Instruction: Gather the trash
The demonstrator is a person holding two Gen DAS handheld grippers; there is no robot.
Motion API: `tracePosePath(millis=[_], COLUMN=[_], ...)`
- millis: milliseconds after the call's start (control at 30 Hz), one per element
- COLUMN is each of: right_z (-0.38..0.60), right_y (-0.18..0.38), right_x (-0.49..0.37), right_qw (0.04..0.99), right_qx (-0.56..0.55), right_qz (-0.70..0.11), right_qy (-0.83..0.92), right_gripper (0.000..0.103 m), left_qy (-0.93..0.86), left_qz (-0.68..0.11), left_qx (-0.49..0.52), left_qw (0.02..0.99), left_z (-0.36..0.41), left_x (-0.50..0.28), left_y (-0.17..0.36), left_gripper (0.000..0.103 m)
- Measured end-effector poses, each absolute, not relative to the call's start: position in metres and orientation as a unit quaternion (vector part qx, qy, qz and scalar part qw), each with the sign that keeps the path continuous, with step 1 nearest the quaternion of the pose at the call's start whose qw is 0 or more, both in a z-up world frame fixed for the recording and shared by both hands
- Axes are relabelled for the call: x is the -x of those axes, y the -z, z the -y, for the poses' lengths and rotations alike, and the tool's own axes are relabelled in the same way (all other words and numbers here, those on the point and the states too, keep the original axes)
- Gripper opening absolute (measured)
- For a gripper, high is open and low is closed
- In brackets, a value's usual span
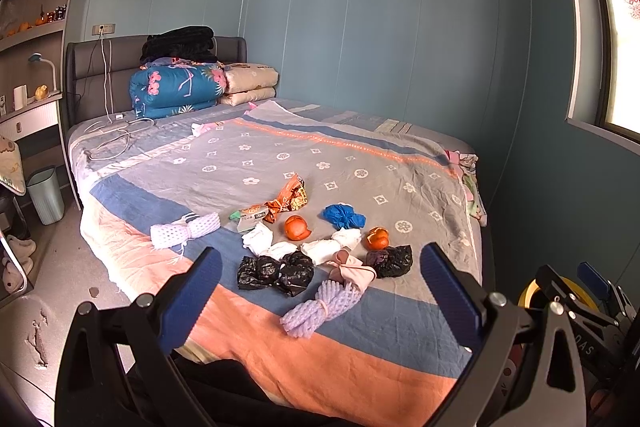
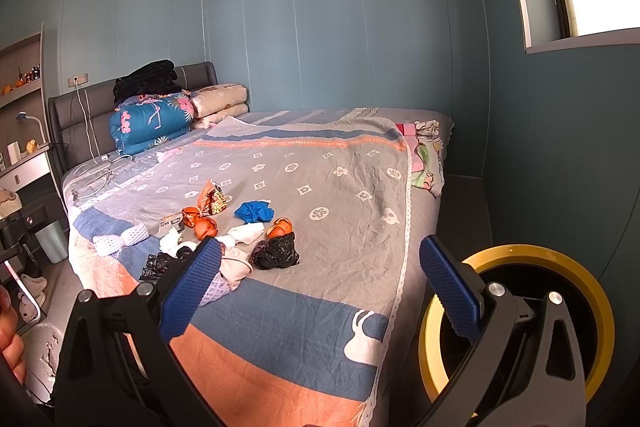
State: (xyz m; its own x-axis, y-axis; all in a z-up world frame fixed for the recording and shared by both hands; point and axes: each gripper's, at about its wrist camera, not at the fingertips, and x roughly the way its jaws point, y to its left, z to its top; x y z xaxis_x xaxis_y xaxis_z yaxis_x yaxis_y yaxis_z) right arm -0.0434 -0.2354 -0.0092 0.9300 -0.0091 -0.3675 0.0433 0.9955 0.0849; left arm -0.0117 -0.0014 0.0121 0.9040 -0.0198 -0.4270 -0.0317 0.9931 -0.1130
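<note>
Right now my two grippers hang wide open, holding nothing, over trash on the bed [image 1: 360,163].

From my left gripper [image 1: 320,301] I count two orange peels [image 1: 297,227], three black bags [image 1: 276,273], one blue bag [image 1: 343,215] and two foam nets [image 1: 185,230]; the near purple net [image 1: 320,309] lies long-ways, slanting from near-left to far-right. From my right gripper [image 2: 320,287] I see the pile on the bed's left part and one yellow bin [image 2: 596,311] at the right.

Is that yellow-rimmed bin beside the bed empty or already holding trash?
It looks empty: the yellow-rimmed bin shows only a dark interior in the right wrist view, though its bottom is partly hidden.
</note>
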Motion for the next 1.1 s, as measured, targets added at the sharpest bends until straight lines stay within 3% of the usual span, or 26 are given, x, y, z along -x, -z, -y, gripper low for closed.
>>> tracePosePath(millis=[1100], right_z=[0.2378], right_y=[0.0108], right_x=[0.0452], right_qw=[0.981], right_qx=[-0.049], right_qz=[-0.188], right_qy=[0.014], right_gripper=[0.095], left_qy=[-0.002], left_qz=[-0.221], left_qx=[0.059], left_qw=[0.973], left_z=[0.0003], left_x=[0.0129], left_y=[-0.0089], left_gripper=[0.096])
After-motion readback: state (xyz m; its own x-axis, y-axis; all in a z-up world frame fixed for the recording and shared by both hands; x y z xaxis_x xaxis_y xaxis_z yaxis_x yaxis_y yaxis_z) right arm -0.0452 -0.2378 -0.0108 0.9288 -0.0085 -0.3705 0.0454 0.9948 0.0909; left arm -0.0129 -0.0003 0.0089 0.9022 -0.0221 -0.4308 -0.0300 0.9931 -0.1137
